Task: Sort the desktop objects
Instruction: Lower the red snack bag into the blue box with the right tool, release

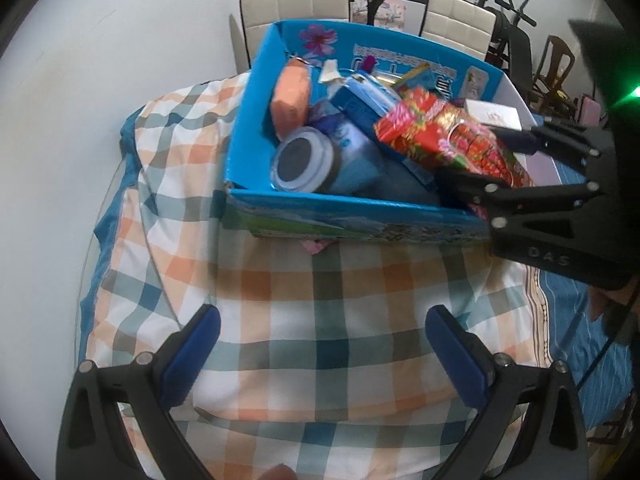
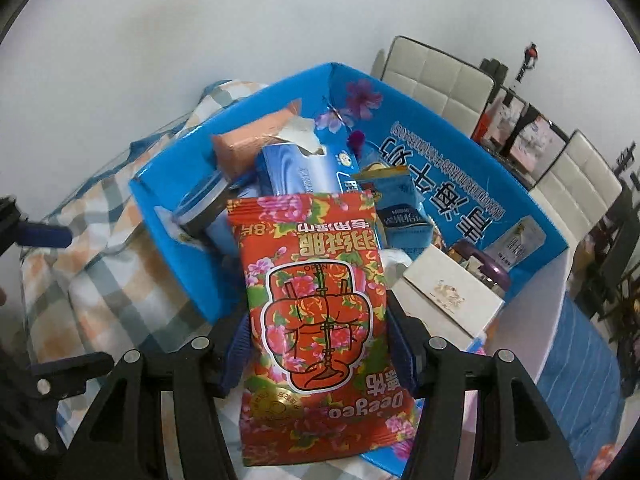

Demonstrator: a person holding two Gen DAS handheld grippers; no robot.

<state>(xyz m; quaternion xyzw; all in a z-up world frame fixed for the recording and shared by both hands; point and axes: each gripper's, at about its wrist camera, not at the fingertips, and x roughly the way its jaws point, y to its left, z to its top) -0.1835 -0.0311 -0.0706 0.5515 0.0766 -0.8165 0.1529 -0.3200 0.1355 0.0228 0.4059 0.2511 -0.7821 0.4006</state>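
Right tongs point(image 2: 320, 344) are clamped on the red floral-printed foil wipes packet point(image 2: 316, 320), blue pads pressing both long edges near its lower half. The packet hangs over the near rim of the open blue cardboard box point(image 2: 460, 160), its far end pointing to 12 o'clock above the contents.

Step in hand, by judgement: depositing the packet. Carry it further past the rim toward 12 o'clock, lower it flat onto the pile, and only then let go — released here, it could tip back onto the checked orange-and-teal cloth point(image 1: 320, 320) covering the table.

Left tongs point(image 1: 322, 338) stand wide apart, holding nothing, poised above the cloth short of the box.

Beyond, at 11 o'clock in the box, lies a blue tissue pack point(image 2: 300, 168); further back, an orange soft packet point(image 2: 248, 144).
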